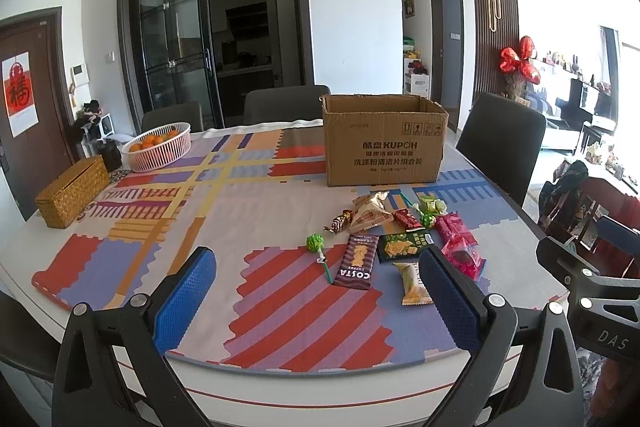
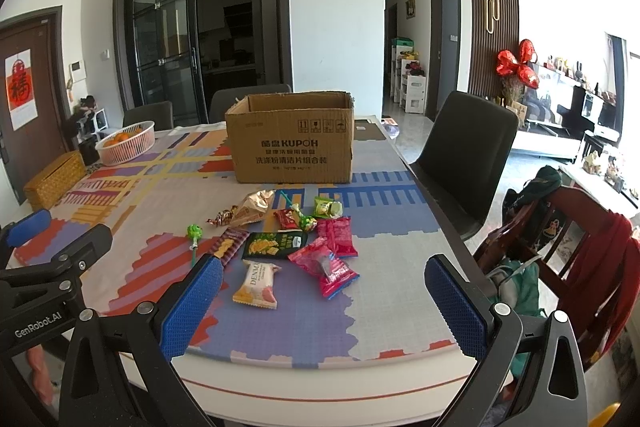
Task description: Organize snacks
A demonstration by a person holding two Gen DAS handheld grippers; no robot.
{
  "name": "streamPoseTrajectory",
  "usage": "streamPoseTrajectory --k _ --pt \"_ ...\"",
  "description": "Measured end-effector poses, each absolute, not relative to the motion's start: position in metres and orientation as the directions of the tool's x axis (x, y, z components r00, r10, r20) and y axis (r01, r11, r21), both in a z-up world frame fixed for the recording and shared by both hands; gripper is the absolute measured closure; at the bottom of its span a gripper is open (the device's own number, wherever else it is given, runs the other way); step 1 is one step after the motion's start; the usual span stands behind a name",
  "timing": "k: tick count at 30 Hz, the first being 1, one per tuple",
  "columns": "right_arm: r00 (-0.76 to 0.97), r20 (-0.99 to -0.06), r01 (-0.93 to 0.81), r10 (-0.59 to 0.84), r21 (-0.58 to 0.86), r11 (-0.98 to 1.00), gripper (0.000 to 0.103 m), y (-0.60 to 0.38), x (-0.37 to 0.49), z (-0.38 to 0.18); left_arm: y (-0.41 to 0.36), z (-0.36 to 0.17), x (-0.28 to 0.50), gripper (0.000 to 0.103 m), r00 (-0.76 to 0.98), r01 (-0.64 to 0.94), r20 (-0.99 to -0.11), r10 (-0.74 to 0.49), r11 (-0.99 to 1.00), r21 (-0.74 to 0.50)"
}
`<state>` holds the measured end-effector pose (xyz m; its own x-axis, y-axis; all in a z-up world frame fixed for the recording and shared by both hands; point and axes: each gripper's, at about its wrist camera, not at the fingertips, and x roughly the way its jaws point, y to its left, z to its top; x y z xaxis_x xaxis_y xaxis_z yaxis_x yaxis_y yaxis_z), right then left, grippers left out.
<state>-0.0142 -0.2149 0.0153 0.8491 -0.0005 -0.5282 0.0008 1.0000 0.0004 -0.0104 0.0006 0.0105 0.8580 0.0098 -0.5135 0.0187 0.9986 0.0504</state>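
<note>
An open cardboard box (image 1: 384, 143) (image 2: 292, 147) stands on the table past a scatter of snacks. Among them are a brown COSTA bar (image 1: 356, 261), a dark green cracker pack (image 1: 404, 246) (image 2: 276, 245), a DENMA cake pack (image 2: 258, 283) (image 1: 414, 285), pink packs (image 2: 326, 267) (image 1: 460, 243), a green lollipop (image 1: 316, 245) (image 2: 195, 231) and a tan bag (image 1: 370, 213) (image 2: 252, 211). My left gripper (image 1: 318, 299) is open and empty above the table's near edge, short of the snacks. My right gripper (image 2: 324, 307) is open and empty, just short of the DENMA pack.
A white basket of oranges (image 1: 158, 146) (image 2: 126, 143) and a woven box (image 1: 72, 195) (image 2: 54, 183) sit at the table's far left. Dark chairs (image 1: 500, 143) (image 2: 466, 155) stand around the table. A red wooden chair with clothes (image 2: 568, 259) is at the right.
</note>
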Motion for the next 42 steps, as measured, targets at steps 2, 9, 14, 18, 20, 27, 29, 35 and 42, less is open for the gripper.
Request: streamPoseTrajectory --k 2,9,14,18,20,27,29,35,42 --pt "0.850 -0.527 0.001 0.000 0.002 1.000 0.001 -0.215 -0.014 0.015 0.000 0.012 -0.010 0.000 0.859 0.021 -0.512 0.008 0.999 0.051" --pt "0.851 -0.526 0.002 -0.002 0.000 1.000 0.001 -0.215 -0.015 0.016 0.000 0.017 -0.008 0.000 0.861 0.026 -0.508 0.005 0.998 0.055" --pt "0.850 -0.526 0.002 -0.002 0.000 1.000 0.001 -0.217 -0.014 0.017 0.000 0.017 -0.008 0.000 0.860 0.030 -0.510 0.002 0.998 0.053" --pt "0.852 -0.523 -0.007 0.001 -0.011 1.000 0.001 -0.218 -0.013 0.018 -0.003 0.016 -0.006 0.000 0.859 0.042 -0.513 -0.007 0.998 0.057" --pt "0.852 -0.523 -0.011 0.000 -0.017 1.000 0.001 -0.220 -0.011 0.017 -0.005 0.013 -0.004 0.000 0.854 0.052 -0.520 -0.013 0.997 0.061" --pt "0.843 -0.538 -0.048 0.021 -0.035 0.998 0.001 -0.225 -0.002 0.011 -0.021 0.001 0.009 0.000 0.823 0.125 -0.564 -0.065 0.990 0.068" --pt "0.836 -0.548 -0.060 0.026 -0.045 0.997 0.001 -0.227 0.003 0.007 -0.029 -0.004 0.016 0.000 0.809 0.143 -0.583 -0.076 0.987 0.069" --pt "0.797 -0.603 -0.107 0.033 -0.087 0.990 0.001 -0.240 0.031 -0.008 -0.055 -0.022 0.043 0.006 0.750 0.209 -0.652 -0.112 0.975 0.072" --pt "0.733 -0.676 -0.214 0.081 -0.115 0.970 0.011 -0.250 0.071 -0.030 -0.077 -0.051 0.079 0.020 0.664 0.250 -0.734 -0.143 0.967 0.038"
